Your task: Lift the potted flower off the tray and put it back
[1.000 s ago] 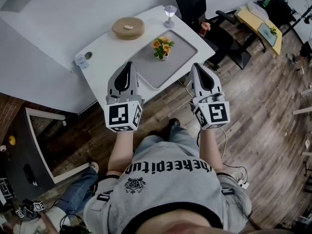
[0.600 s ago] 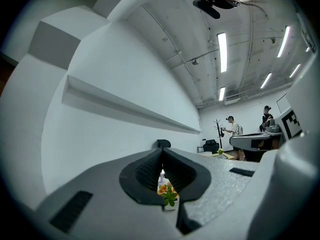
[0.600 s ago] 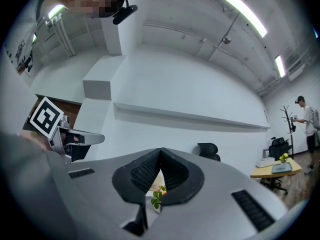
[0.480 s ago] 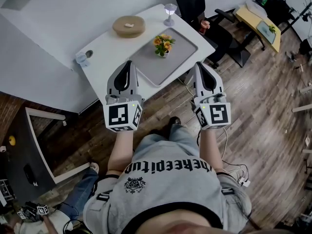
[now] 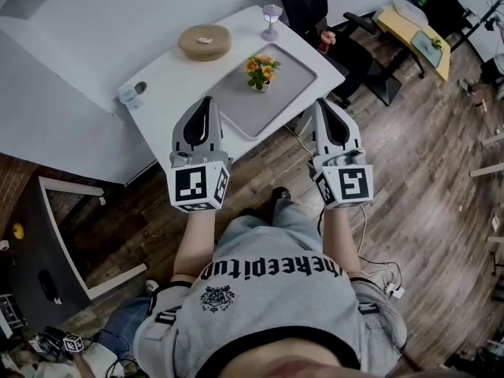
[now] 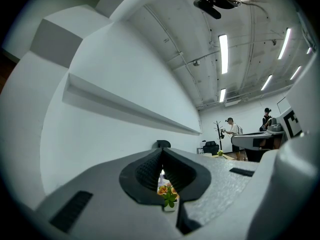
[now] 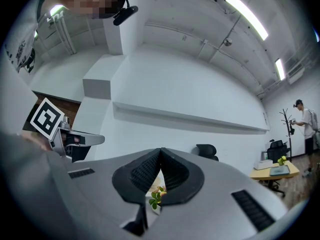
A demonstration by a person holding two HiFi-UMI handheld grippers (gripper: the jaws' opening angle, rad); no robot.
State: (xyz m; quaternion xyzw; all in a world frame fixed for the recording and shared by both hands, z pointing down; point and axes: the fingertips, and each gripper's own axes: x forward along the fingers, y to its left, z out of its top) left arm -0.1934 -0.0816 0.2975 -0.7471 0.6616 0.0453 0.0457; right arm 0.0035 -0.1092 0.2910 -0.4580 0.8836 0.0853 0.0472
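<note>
While the potted flower (image 5: 261,71) is standing upright on the grey tray (image 5: 287,89), near its far edge, a person is holding two grippers out in front, by the near edge of the white table (image 5: 165,85) and well short of the plant. L gripper (image 5: 207,102) is showing its jaws pressed together w/ nothing btwn them. R gripper (image 5: 321,105) is doing the same, tips meeting, empty. Both gripper views are catching the orange blooms only through the small gap under the closed tips, far off.

Pot on tray is fitting two readings: a plant waiting to be lifted, or one already set back down. Nothing here is deciding which.

Judging by looks, the plant is prob. handling light: small white pot, thin stems, soft petals & leaves that would be crushing under a squeeze. The pot itself is looking stiff & smooth, so maybe slippery, and prone to tipping if nudged at the blooms. Any hold is belonging low on the pot wall, under the leaves, w/ jaws opened wider than the pot, not on the stems.

Also sitting on the table are a round wooden disc (image 5: 205,42) and a stemmed glass (image 5: 271,20) just beyond the tray's far corner.
</note>
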